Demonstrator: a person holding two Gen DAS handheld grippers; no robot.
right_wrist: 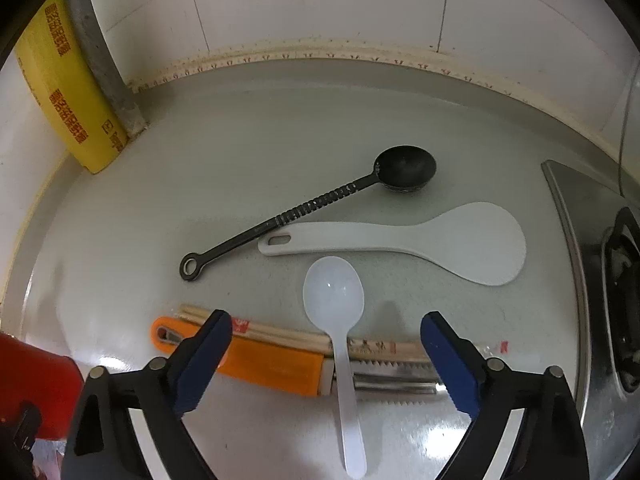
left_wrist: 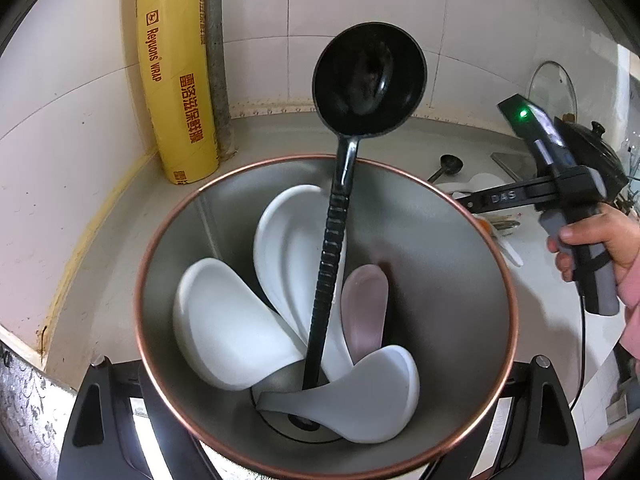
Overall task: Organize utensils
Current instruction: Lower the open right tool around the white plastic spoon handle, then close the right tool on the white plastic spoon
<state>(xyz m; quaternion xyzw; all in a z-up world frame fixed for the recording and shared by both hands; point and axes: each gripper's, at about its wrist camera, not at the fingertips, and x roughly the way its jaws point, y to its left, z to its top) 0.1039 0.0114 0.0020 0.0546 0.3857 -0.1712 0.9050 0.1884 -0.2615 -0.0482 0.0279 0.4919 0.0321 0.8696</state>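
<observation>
A steel utensil holder with a copper rim sits between my left gripper's fingers, and the gripper is shut on it. Inside stand a black ladle, several white soup spoons and a pink spoon. My right gripper hovers open over the counter. The handle of a translucent white spoon lies between its blue pads, untouched. Beyond it lie a white rice paddle and a small black ladle. Under the spoon lie wooden chopsticks and an orange-handled serrated knife.
A yellow wrap box leans in the tiled back-left corner beside a grey pipe. A steel stove borders the counter on the right. A glass lid leans on the wall. A person's hand holds the right tool. A red object is at lower left.
</observation>
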